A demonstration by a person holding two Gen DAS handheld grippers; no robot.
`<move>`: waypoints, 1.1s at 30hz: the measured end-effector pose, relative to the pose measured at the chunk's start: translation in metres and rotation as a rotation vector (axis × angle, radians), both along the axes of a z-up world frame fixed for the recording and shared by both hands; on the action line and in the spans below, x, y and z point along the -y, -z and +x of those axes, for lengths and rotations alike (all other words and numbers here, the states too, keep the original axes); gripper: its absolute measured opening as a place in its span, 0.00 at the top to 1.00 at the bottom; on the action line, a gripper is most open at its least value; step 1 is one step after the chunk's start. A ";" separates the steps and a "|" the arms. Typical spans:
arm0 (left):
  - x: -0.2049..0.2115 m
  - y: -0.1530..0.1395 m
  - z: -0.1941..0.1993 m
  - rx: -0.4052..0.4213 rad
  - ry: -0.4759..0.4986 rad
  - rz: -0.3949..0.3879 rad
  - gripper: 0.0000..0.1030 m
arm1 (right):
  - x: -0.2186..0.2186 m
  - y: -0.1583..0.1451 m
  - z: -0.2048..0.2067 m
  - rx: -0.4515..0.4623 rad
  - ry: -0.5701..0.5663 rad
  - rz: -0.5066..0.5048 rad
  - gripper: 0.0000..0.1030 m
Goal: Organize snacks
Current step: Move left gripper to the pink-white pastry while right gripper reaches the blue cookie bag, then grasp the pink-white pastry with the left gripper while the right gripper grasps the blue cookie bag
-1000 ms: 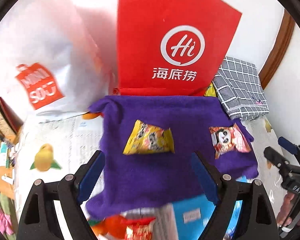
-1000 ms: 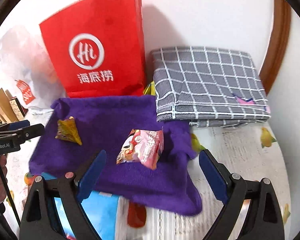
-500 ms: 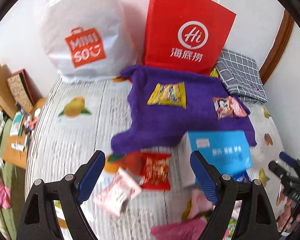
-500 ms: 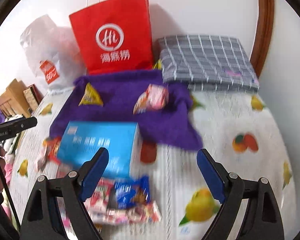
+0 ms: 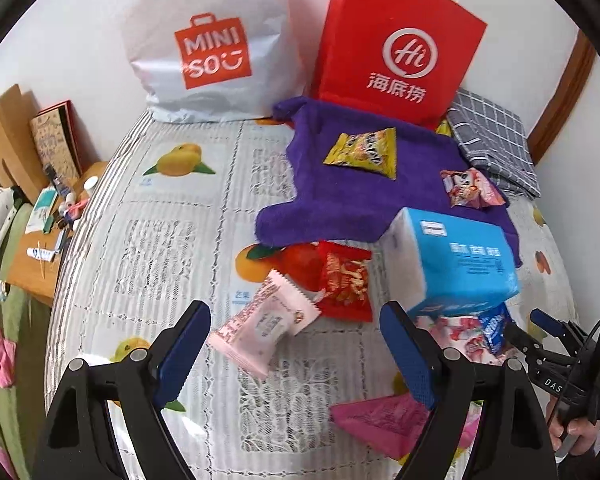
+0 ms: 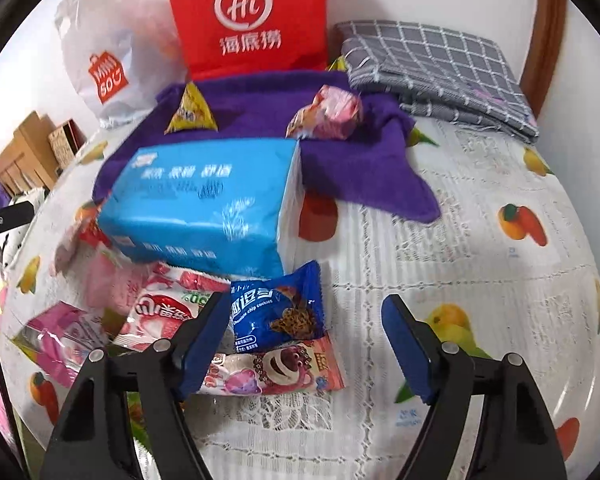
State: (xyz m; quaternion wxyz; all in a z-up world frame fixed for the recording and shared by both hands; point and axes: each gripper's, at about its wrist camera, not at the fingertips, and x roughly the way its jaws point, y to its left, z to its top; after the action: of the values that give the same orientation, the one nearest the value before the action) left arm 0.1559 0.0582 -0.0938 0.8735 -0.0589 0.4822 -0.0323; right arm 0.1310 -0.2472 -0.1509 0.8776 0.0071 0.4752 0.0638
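Snack packets lie scattered on a fruit-print tablecloth. My left gripper [image 5: 294,344] is open low over a pale pink packet [image 5: 264,328], which lies between its fingers untouched. A red packet [image 5: 346,280] and a magenta packet [image 5: 384,420] lie close by. My right gripper [image 6: 306,344] is open with its jaws closing around a blue cookie packet [image 6: 278,308]; the pads do not press on it. Under that packet lies a bear-print packet [image 6: 276,368]. On the purple towel [image 5: 352,200] rest a yellow packet [image 5: 364,150] and a pink packet [image 5: 470,188].
A blue tissue pack [image 6: 208,204] sits on top of several packets mid-table. A red paper bag [image 5: 396,44] and a white shopping bag [image 5: 208,40] stand against the back wall. A folded grey checked cloth [image 6: 436,72] lies at back right. A wooden shelf [image 5: 32,240] is left.
Both grippers have pulled back from the purple towel and dropped toward the near packets. The tissue pack and loose snacks have come into view. The right jaws have narrowed.
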 end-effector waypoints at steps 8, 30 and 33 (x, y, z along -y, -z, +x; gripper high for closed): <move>-0.002 0.014 0.008 -0.021 -0.005 -0.022 0.17 | -0.012 0.027 0.014 -0.052 -0.049 -0.031 0.24; -0.016 0.026 0.005 -0.034 -0.022 -0.005 0.17 | -0.022 0.029 0.010 -0.004 -0.075 -0.043 0.47; -0.027 0.028 0.001 -0.037 -0.039 0.008 0.17 | -0.020 0.028 0.008 -0.001 -0.076 -0.030 0.50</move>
State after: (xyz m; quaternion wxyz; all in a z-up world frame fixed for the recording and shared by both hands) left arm 0.1566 0.0850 -0.1222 0.8652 -0.0656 0.4971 -0.0121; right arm 0.1388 -0.2270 -0.1784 0.8743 -0.0242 0.4763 0.0898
